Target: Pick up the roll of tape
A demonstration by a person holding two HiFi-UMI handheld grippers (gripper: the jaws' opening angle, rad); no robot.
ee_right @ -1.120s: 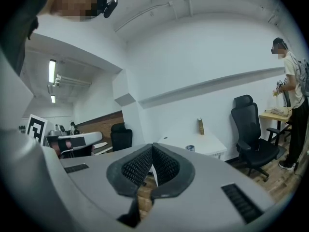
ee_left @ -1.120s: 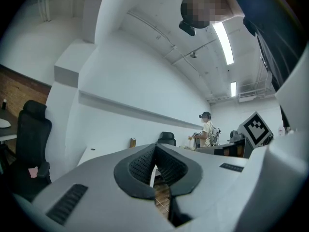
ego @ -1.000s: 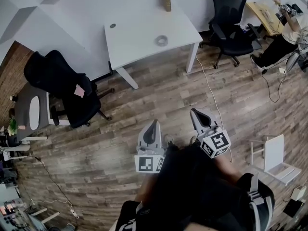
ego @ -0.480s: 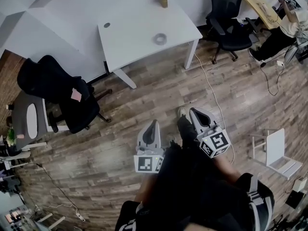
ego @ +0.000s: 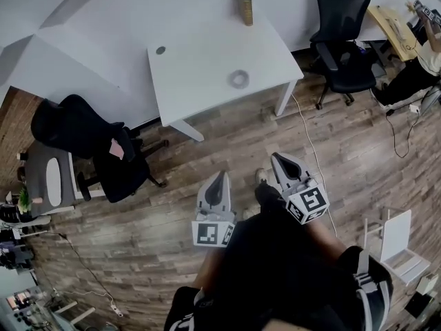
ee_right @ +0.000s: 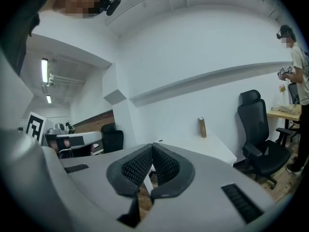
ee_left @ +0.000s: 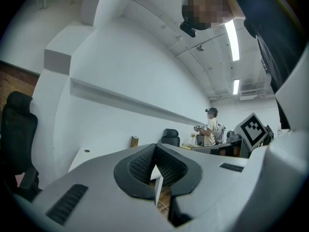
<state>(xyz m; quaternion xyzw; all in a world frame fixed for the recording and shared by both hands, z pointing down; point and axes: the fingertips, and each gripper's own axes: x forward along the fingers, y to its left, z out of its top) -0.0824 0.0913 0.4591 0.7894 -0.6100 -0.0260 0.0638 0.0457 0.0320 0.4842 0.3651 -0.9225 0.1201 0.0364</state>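
The roll of tape [ego: 239,79] is a small grey ring lying flat on the white table [ego: 200,67], toward its near right side. Both grippers hang over the wooden floor, well short of the table and pointing toward it. My left gripper [ego: 219,178] is shut with nothing in it, its pads meeting in the left gripper view [ee_left: 155,151]. My right gripper [ego: 280,160] is also shut and empty, as the right gripper view [ee_right: 152,149] shows. The tape is hidden in both gripper views.
A brown book [ego: 244,5] stands at the table's far edge. A black office chair [ego: 93,140] sits left of the table, another [ego: 344,36] to its right. A white cable [ego: 310,150] runs across the floor. A person [ego: 427,50] sits far right; a white stool [ego: 391,233] stands near right.
The table with the tape has shifted lower and nearer in the head view as the person steps toward it. Both grippers keep their place in the view and stay shut.
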